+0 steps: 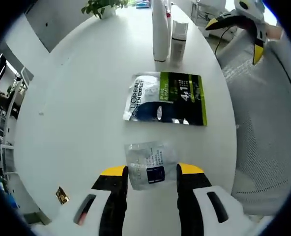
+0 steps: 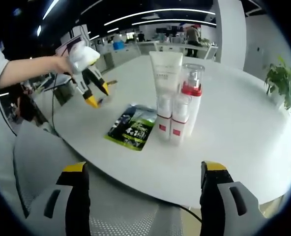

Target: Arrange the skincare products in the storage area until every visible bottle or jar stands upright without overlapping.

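Over the white table (image 1: 76, 108), left tool (image 1: 152, 173) gapes around small sachet (image 1: 148, 164).

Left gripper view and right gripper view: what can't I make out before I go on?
- Small clear sachet: print too small to read, left gripper view; whether the left tool touches it is unclear.
- White tube: top cut off by the edge, left gripper view.
- Green sachet: most of its print too small and tilted, right gripper view.

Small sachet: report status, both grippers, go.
Left gripper open, fingers either side of small sachet, flat on table. Right gripper open, empty, off table edge. Green packet flat; bottles upright.
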`<state>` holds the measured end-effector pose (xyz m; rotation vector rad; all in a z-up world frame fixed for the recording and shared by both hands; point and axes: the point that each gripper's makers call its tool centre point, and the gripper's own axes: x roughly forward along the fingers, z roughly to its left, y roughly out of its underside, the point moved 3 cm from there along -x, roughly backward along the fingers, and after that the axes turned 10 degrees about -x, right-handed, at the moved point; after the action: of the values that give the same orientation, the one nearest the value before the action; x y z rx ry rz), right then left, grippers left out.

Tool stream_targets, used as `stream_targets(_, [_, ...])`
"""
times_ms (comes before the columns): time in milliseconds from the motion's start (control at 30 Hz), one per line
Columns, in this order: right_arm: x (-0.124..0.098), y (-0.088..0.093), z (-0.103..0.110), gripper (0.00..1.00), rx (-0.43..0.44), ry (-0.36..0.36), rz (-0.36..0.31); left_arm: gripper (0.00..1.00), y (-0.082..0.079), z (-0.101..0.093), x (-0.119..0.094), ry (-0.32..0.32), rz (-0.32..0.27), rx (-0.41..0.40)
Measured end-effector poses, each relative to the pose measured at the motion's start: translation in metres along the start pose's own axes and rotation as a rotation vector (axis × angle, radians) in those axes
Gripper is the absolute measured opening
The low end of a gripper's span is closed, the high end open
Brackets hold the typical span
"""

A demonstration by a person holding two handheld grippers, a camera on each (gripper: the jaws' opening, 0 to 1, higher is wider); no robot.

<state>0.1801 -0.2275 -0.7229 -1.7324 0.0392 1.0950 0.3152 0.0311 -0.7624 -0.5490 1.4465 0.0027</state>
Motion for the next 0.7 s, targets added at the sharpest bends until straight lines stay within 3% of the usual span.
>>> stream_targets(433, [-0.001, -0.001, 0.003, 0.94, -0.021, -0.006, -0.001, 0.40, 0.000, -0.046, 0.025, 0.089, 0.025, 0.084])
stream_targets(700, [-0.001, -0.001, 0.003, 0.94, -0.030, -0.012, 0.004, 0.40, 0.003, -0.060, 0.040, 0.127, 0.059, 0.128])
